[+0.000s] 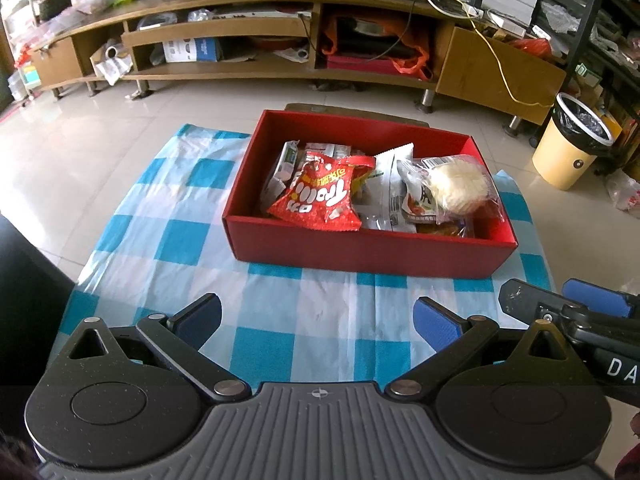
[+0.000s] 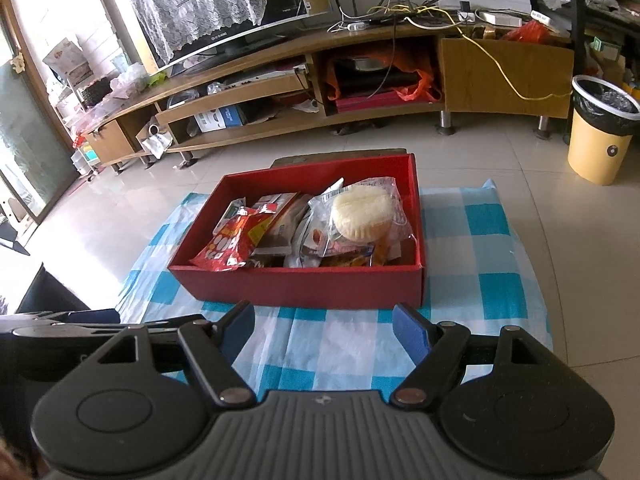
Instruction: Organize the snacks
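A red box (image 1: pixel 360 250) (image 2: pixel 304 284) sits on a blue-and-white checked cloth (image 1: pixel 168 240) (image 2: pixel 480 240) and holds several snack packets. Among them are a red crisp bag (image 1: pixel 320 196) (image 2: pixel 228 246) and a clear-wrapped pale round bun (image 1: pixel 460 188) (image 2: pixel 362 214). My left gripper (image 1: pixel 318 318) hovers over the cloth in front of the box, open, with nothing between its fingers. My right gripper (image 2: pixel 324 332) also hangs in front of the box, open and empty. The right gripper's fingers (image 1: pixel 596 300) show at the right edge of the left wrist view.
A long wooden TV stand (image 1: pixel 280 40) (image 2: pixel 320 80) with cluttered shelves runs along the far wall. A yellow waste bin (image 1: pixel 572 144) (image 2: pixel 600 132) stands on the tiled floor at the right. A dark object (image 1: pixel 24 264) lies at the cloth's left.
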